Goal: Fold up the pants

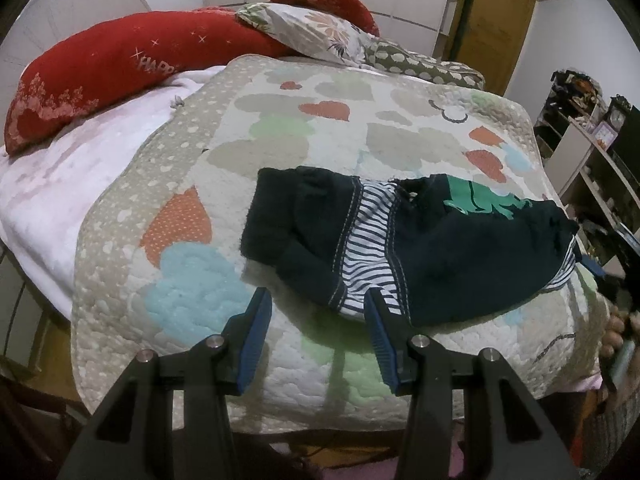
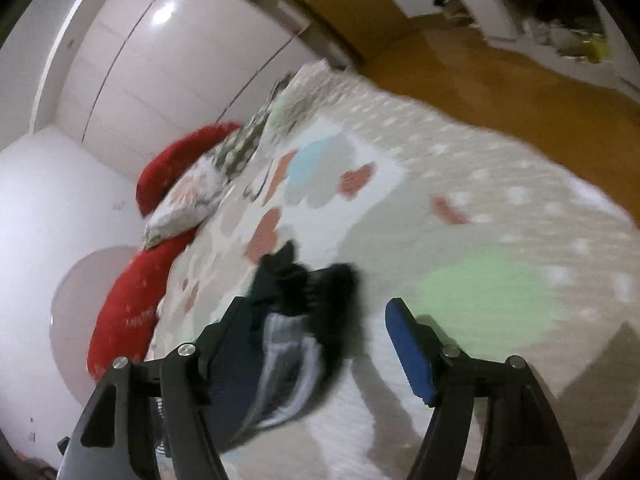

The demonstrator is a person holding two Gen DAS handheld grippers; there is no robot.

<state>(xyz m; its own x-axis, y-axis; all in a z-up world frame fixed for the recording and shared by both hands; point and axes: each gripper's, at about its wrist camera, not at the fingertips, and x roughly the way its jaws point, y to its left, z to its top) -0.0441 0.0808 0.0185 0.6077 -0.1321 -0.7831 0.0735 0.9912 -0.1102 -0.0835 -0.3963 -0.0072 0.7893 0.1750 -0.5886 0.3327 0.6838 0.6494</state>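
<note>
Small dark navy pants (image 1: 400,236) with a striped inner waistband and a green print lie crumpled on the patterned quilt (image 1: 280,128). My left gripper (image 1: 316,304) stands open just in front of them. Nothing is between its blue pads, and the tip of its right finger (image 1: 374,300) is at the edge of the striped band. In the blurred right wrist view the pants (image 2: 296,320) lie between the wide-apart fingers of my right gripper (image 2: 318,302). The cloth rests against the left finger, while the right pad (image 2: 408,344) stands apart from it.
Two red pillows (image 1: 120,64) and a floral pillow (image 1: 316,28) lie at the head of the bed. A pale pink sheet (image 1: 60,184) shows left of the quilt. Cluttered shelves (image 1: 592,152) stand on the right beside a wooden door (image 1: 500,12). A hand (image 1: 614,330) shows at the right edge.
</note>
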